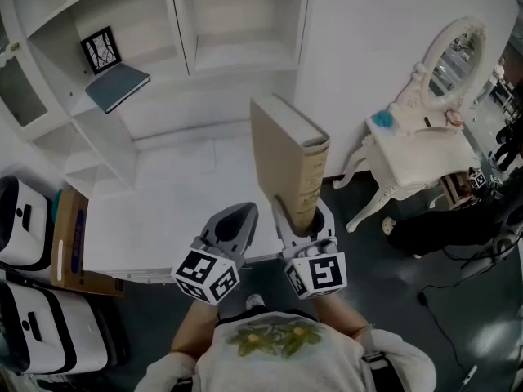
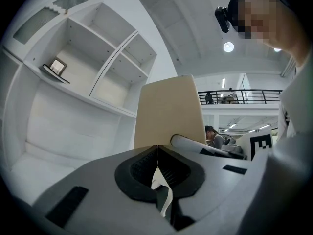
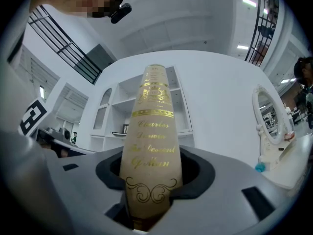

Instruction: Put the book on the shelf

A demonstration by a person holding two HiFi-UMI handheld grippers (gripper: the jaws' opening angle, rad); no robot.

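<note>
A thick tan book [image 1: 288,163] with gold lettering on its spine [image 3: 150,146] stands upright in my right gripper [image 1: 301,223], which is shut on its lower end. The book rises above the white desk surface [image 1: 176,202] in front of the white shelf unit [image 1: 147,31]. My left gripper [image 1: 231,225] hangs just left of the book, shut with nothing between its pads [image 2: 157,168]. In the left gripper view the book's plain cover [image 2: 170,112] shows beyond the jaws.
A dark blue book [image 1: 118,86] and a small framed picture [image 1: 101,50] sit in the left shelf compartment. A white dressing table [image 1: 417,149] with an oval mirror [image 1: 452,55] stands at right. A cardboard box [image 1: 72,243] and white cases [image 1: 24,223] stand at left.
</note>
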